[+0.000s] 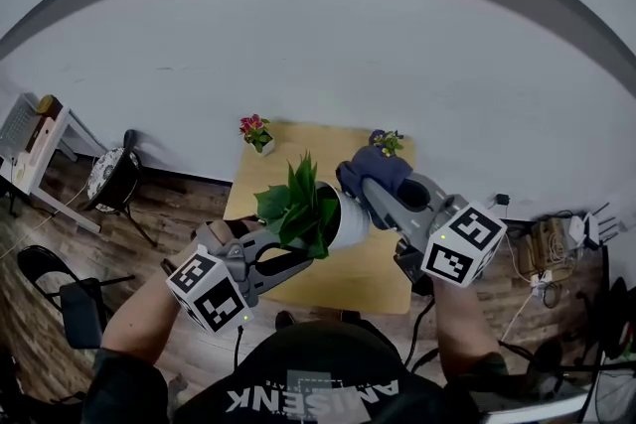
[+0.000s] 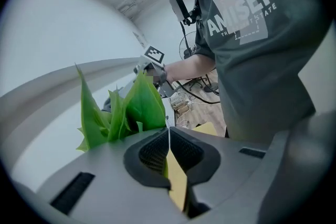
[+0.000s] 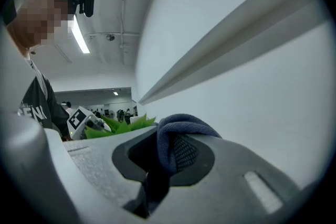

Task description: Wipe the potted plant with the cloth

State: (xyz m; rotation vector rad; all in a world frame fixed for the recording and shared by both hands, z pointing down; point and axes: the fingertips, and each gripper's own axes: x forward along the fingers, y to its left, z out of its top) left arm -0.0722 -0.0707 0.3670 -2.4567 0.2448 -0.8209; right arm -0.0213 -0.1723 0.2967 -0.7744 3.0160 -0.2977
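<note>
The potted plant, green leaves [image 1: 298,204] in a white pot [image 1: 350,218], is held tilted above the wooden table [image 1: 383,278]. My left gripper [image 1: 303,256] comes in from the lower left and is shut on the pot's thin white rim [image 2: 169,136], with the leaves [image 2: 131,110] just beyond its jaws. My right gripper [image 1: 363,184] is shut on a dark blue cloth [image 1: 373,166], which bulges out between its jaws [image 3: 178,126]. The cloth sits against the pot's upper right side. The leaves [image 3: 121,126] show past the right gripper [image 3: 163,149].
A small pot of red flowers [image 1: 256,132] stands at the table's far left corner and another small plant [image 1: 386,142] at the far right. Chairs [image 1: 114,176] stand left of the table. Cables and a power strip [image 1: 542,278] lie on the floor to the right.
</note>
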